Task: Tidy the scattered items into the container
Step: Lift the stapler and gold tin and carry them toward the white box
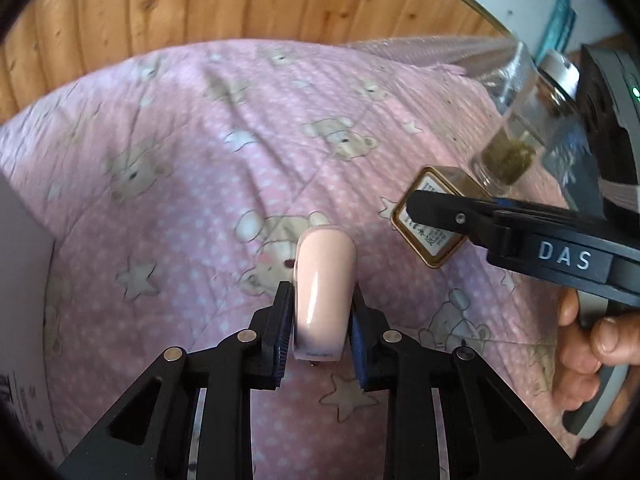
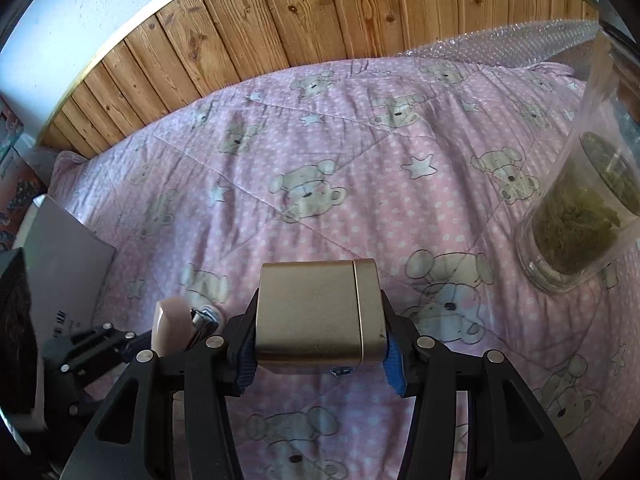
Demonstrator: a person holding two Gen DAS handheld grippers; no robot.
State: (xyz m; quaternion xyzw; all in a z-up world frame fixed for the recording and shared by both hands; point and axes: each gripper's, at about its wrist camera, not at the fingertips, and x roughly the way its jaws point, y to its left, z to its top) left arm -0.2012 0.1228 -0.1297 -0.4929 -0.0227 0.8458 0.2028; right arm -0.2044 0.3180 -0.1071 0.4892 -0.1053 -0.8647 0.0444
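Black left tongs fill the bottom of the left wrist view, closed on a pink case whose glossy rounded body stands up between the pads; both pads press its sides. From the right wrist view the same case shows at lower left, with a small metal piece just beside it that is too blurred to name.

Right tongs hold a gold tin across its width, the blue pads tight on its two sides and the lid seam running down near the right pad. In the left wrist view the tin shows its labelled bottom, hanging above the quilt with one black finger crossing it. A person's hand grips the handle at the right edge.

Both items sit over a pink bear-print quilt on a bed. A glass jar with green leaves stands on the quilt to the right of the tin, apart from it. A grey box lies at the left edge, near the left tongs. Wood panelling closes the far side, with bubble wrap at the far right corner. Between the tongs and the panelling the quilt lies open and wrinkled.
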